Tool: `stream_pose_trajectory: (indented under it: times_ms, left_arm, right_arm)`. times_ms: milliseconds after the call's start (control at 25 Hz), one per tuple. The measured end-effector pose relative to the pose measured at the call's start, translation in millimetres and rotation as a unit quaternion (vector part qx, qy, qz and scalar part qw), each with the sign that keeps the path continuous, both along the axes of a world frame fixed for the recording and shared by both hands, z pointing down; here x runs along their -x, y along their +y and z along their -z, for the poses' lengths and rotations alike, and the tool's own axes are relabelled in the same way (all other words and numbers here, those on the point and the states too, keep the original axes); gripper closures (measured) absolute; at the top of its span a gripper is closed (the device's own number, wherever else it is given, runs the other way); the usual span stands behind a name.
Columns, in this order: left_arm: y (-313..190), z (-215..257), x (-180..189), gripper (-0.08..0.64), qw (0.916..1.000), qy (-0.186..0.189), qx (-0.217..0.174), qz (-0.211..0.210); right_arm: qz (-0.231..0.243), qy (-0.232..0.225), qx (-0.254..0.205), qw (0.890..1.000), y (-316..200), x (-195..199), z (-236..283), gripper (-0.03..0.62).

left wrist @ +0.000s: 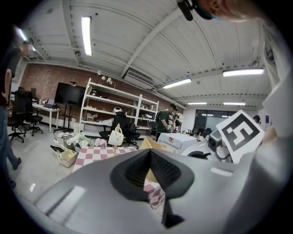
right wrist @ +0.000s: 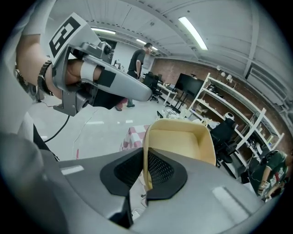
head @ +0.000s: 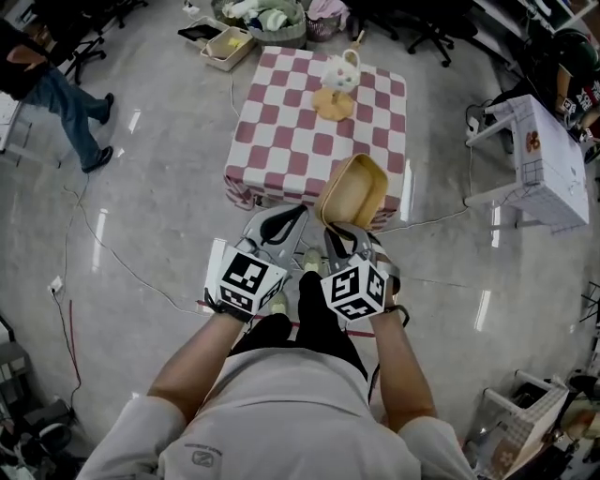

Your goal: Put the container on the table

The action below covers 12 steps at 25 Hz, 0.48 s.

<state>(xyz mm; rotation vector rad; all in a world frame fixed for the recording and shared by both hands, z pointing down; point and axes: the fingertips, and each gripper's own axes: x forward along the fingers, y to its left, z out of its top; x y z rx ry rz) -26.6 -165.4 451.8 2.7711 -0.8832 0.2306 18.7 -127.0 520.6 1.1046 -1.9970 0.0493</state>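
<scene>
A beige oval container (head: 353, 192) hangs tilted over the near edge of the table (head: 281, 141), which has a red-and-white checked cloth. My right gripper (head: 339, 236) is shut on the container's near rim. In the right gripper view the container (right wrist: 181, 141) wall sits pinched between the pads of the right gripper (right wrist: 145, 161). My left gripper (head: 284, 223) is beside it on the left, shut and holding nothing. In the left gripper view the left gripper (left wrist: 149, 157) has its tips together, with the container (left wrist: 149, 144) and table (left wrist: 98, 153) beyond.
A white bag-shaped ornament (head: 340, 70) on a yellow base stands at the table's far side. A white side table (head: 544, 159) is to the right. Boxes (head: 228, 47) and a basket (head: 272, 19) lie beyond the table. A person (head: 47, 84) stands far left. Cables cross the floor.
</scene>
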Motion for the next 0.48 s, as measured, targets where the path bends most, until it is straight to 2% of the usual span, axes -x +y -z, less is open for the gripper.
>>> stream_pose_trajectory:
  times_ms: [480]
  left_arm:
    - [-85, -63, -32, 0.554, 0.9981, -0.024, 0.039, 0.041]
  right_arm:
    - [0.095, 0.042, 0.055, 0.993, -87, -26, -84, 0.56]
